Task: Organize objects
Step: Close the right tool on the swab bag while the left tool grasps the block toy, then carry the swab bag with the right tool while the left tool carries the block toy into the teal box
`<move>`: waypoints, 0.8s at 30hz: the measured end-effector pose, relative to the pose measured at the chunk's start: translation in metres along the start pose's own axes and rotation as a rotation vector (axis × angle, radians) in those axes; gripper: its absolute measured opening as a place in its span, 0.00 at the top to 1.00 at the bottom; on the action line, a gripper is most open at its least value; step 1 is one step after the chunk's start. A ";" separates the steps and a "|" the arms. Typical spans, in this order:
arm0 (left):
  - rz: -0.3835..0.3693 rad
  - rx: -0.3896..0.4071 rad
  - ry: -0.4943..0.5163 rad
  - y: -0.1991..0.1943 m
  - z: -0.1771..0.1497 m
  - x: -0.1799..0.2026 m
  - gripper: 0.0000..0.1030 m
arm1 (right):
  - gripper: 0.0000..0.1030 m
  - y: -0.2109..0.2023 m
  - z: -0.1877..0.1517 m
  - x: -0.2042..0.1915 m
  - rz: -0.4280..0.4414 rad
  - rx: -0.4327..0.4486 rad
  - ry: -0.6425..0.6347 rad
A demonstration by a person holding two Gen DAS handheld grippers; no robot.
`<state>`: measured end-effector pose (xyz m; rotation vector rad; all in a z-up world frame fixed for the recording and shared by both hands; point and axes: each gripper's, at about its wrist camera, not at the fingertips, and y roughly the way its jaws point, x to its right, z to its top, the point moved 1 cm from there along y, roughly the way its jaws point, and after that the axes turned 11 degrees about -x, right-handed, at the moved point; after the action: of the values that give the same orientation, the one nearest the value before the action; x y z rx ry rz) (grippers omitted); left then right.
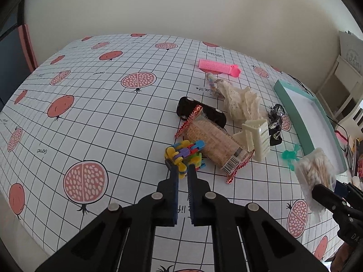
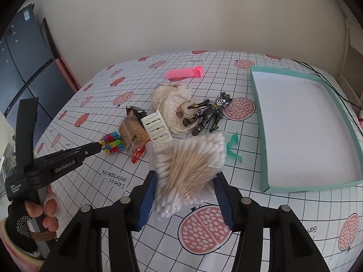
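Observation:
My left gripper (image 1: 182,169) is shut on a multicoloured block toy (image 1: 185,153), pinching its near yellow-green end on the tablecloth. The right wrist view shows the same toy (image 2: 111,144) at that gripper's tip (image 2: 98,146). My right gripper (image 2: 185,179) is shut on a clear bag of cotton swabs (image 2: 188,158), lifted off the table left of the teal tray (image 2: 258,122). The bag (image 1: 315,172) also shows at the right edge of the left wrist view.
Behind the toy lie a snack packet (image 1: 215,142), a black case (image 1: 199,111), a cream plastic clip (image 1: 256,136), lace cloth (image 2: 170,104), a black figure (image 2: 208,113), a small teal clip (image 2: 232,147) and a pink roller (image 2: 185,73). The tray holds nothing.

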<state>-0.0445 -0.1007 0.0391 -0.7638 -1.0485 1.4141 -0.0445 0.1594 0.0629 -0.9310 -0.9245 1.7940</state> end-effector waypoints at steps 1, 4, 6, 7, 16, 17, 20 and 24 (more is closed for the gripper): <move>0.006 0.006 0.000 -0.001 -0.001 0.000 0.93 | 0.48 -0.001 -0.001 0.001 0.001 0.001 0.000; 0.022 0.026 -0.017 -0.003 0.000 -0.002 0.92 | 0.48 -0.001 -0.001 0.005 -0.001 0.001 0.003; 0.026 0.022 -0.016 -0.002 0.002 -0.001 0.91 | 0.48 0.001 -0.002 0.007 0.000 0.000 0.008; 0.025 0.019 -0.017 0.000 0.003 -0.001 0.87 | 0.48 0.002 -0.002 0.008 0.000 -0.001 0.011; 0.043 0.027 -0.026 0.010 0.008 0.002 0.51 | 0.48 0.011 0.000 0.013 0.005 -0.015 0.010; 0.042 0.022 -0.024 0.012 0.009 0.003 0.51 | 0.48 0.013 0.000 0.014 0.006 -0.017 0.011; 0.053 0.013 -0.009 0.020 0.011 0.007 0.51 | 0.48 0.016 0.000 0.014 0.006 -0.025 0.012; 0.058 0.001 -0.008 0.029 0.013 0.009 0.51 | 0.48 0.019 0.000 0.015 0.005 -0.032 0.012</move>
<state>-0.0696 -0.0918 0.0184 -0.7941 -1.0389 1.4682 -0.0562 0.1670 0.0426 -0.9639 -0.9471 1.7803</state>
